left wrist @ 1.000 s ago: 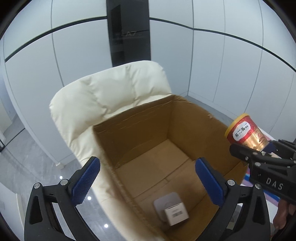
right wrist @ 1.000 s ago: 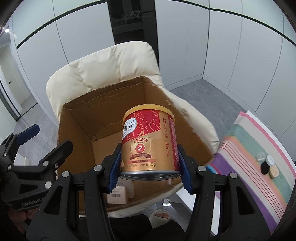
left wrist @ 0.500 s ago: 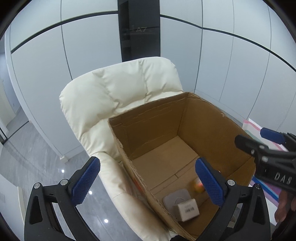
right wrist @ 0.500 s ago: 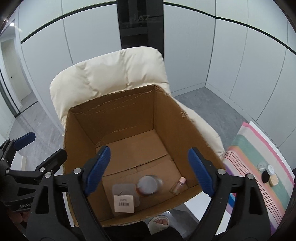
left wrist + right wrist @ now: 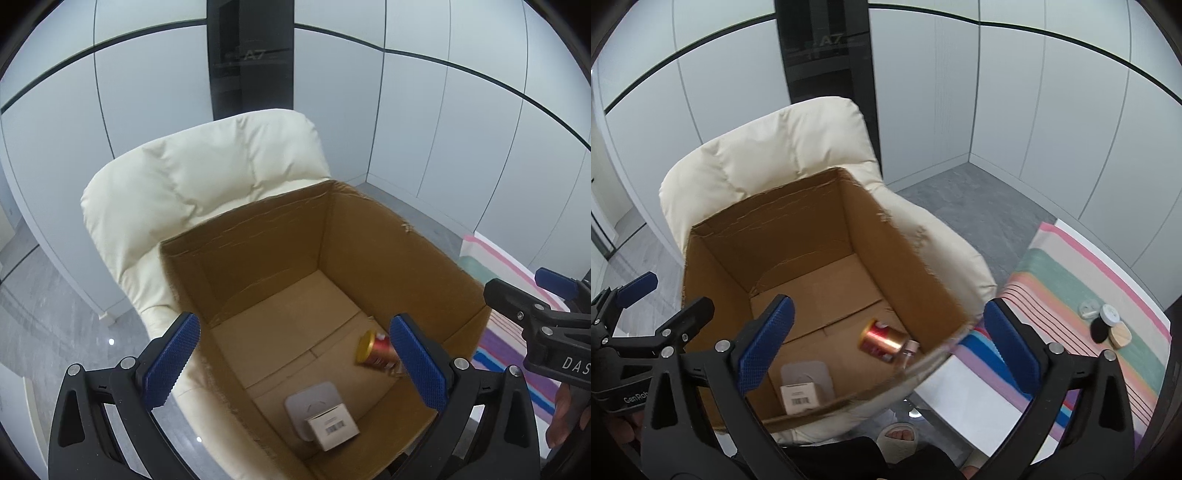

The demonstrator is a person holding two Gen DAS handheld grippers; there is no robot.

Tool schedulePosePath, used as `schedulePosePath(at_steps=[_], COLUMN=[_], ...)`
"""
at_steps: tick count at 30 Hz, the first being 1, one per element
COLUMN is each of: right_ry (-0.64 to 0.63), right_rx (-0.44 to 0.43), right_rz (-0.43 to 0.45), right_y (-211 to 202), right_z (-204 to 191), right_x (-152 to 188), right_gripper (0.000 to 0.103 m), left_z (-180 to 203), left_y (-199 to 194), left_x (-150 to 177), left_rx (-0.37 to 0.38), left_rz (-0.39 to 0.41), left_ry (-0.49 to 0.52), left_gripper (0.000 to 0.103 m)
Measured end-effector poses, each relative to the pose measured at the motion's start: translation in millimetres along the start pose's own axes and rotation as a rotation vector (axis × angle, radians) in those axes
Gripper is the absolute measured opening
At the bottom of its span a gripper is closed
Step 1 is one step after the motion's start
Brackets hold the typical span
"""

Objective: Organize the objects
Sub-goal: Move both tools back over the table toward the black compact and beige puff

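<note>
An open cardboard box [image 5: 399,251] [image 5: 923,280] stands on a cream armchair [image 5: 207,177] [image 5: 783,147]. A red and gold can [image 5: 375,350] [image 5: 882,338] lies on its side on the box floor, next to a small clear bottle [image 5: 908,350]. A white barcoded packet [image 5: 332,424] [image 5: 799,397] lies on a grey pad [image 5: 310,398] near the front wall. My left gripper [image 5: 295,362] is open and empty above the box. My right gripper [image 5: 886,347] is open and empty above the box's right front corner.
A striped cloth [image 5: 1082,295] [image 5: 506,332] covers a surface to the right of the chair, with several small round lids and jars [image 5: 1106,325] on it. Grey wall panels and a dark doorway [image 5: 251,55] stand behind. A slippered foot [image 5: 899,441] shows below.
My right gripper opened and let go of the can, which dropped into the box and came to rest on its side. Both grippers shifted slightly; the left stayed open.
</note>
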State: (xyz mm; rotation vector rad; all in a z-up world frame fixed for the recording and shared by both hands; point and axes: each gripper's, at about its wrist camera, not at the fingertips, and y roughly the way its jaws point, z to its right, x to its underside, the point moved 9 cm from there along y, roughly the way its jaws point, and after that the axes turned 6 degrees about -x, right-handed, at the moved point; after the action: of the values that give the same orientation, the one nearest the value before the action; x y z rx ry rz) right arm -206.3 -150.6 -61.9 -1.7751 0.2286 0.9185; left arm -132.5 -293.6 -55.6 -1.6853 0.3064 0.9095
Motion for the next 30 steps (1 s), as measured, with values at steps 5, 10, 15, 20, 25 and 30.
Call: schedulePosePath(at_steps=[5, 10, 15, 20, 25, 30], right_ry=[0.020, 0.054, 0.073, 0.108, 0.140, 0.164], right_rx=[0.034, 0.056, 0.086, 0.101, 0.127, 0.140], right_rz=[0.003, 0.011, 0.020, 0.023, 0.025, 0.028], right_y=[-8.1, -19.1, -30.5, -40.0, -47.8, -55.7], right_z=[24.5, 51.3, 76.0, 99.9, 124.1, 141.3], right_x=[2.6, 5.2, 9.9, 15.1, 20.5, 24.9], right_gripper=[0.103, 0.103, 0.103, 0.103, 0.103, 0.103], left_z=[22.1, 48.2, 76.6, 100.6, 123.3, 143.2], left_y=[1.0, 0.9, 0.7, 0.7, -1.8, -3.5], left_x=[-1.9, -3.9, -4.0, -1.9, -2.3, -0.2], left_rx=[0.027, 0.042, 0.065, 0.085, 0.107, 0.128], left_rz=[-0.005, -0.001, 0.000, -0.008, -0.002, -0.006], left_ry=[0.010, 0.043, 0.075, 0.099, 0.125, 0.145], left_gripper=[0.103, 0.103, 0.103, 0.103, 0.103, 0.103])
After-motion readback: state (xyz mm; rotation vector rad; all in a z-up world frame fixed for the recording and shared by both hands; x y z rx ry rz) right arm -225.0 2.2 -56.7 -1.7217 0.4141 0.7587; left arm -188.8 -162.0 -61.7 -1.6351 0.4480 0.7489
